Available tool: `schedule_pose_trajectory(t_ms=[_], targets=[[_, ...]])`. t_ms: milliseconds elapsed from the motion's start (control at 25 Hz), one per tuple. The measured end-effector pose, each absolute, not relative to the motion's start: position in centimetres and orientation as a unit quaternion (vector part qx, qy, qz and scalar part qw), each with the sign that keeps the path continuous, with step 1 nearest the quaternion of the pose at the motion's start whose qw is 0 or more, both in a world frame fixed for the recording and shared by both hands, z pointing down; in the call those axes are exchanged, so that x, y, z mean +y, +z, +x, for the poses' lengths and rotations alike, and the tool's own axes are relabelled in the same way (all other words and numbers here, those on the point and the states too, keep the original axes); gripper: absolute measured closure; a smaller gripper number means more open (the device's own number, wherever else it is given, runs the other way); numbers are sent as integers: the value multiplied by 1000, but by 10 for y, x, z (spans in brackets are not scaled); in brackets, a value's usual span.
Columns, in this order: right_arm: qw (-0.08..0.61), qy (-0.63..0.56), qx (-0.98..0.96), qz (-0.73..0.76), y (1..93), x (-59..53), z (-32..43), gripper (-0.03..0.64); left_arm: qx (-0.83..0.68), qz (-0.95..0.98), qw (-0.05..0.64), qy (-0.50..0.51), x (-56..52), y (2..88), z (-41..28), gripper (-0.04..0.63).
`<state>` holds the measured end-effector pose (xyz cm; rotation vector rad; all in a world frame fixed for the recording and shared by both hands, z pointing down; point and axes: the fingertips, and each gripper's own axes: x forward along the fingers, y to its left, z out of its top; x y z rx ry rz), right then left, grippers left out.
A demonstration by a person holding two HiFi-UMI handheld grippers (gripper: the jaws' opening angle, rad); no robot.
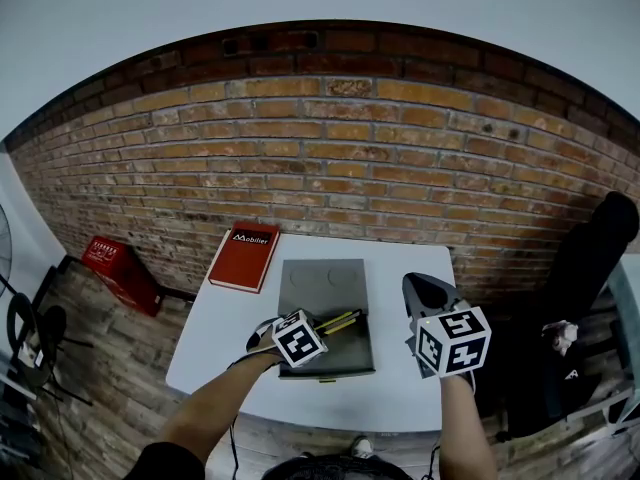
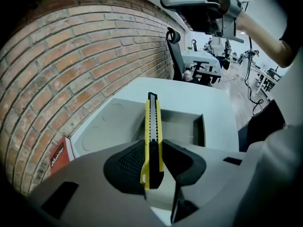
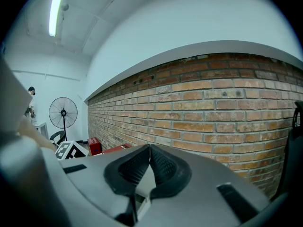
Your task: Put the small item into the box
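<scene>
Your left tongs (image 2: 154,161) are clamped on the slim yellow-and-black plastic utility knife (image 2: 153,126) near its butt end. Most of its length juts ahead towards 12 o'clock, over the open recess of the shallow grey rectangular box (image 2: 184,123). Your right tongs (image 3: 149,161) are pressed together on nothing, held off at 3 o'clock of the box.

The main risk is the rear grip. The long overhang could let the knife pivot between the pads as you let go, so the tip strikes first and it skids or bounces out. The recess walls look low, so a release from height or aimed too far towards 12 o'clock could land it on the flat grey panel with two round dimples (image 2: 106,126) instead. I cannot tell whether the blade is fully drawn in; if it isn't, it may snag the wall.

The knife body is smooth and hard, with a ridged black centre strip. The pads gripping it are black, ribbed and rubbery. The box is matt and rigid, with square corners. The white tabletop (image 1: 410,398) is smooth, so a dropped knife would slide. A red hardback book (image 1: 243,257) lies at 10 o'clock of the box.
</scene>
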<state>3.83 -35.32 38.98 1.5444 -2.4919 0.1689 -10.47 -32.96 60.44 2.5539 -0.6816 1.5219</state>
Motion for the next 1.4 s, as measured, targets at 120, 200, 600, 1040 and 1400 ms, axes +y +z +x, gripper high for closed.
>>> schedule_pose_trajectory(t_ms=[120,200,600,1040,1400], targets=[[105,59,-844,523,392,-354,39,597,-208,834,53,508,-327,615,-102,465],[106,61,-843,524,394,-355,40,596,-196,832,55,516,-326,621,-100,465],[112,62,-838,530,397,-357,48,597,-167,813,88,551,-321,654,-108,465],[120,66,-835,532,403,-359,53,597,-135,800,128,571,-314,676,-106,465],[121,69,-834,535,407,-361,57,597,-143,785,125,589,-322,685,-113,465]])
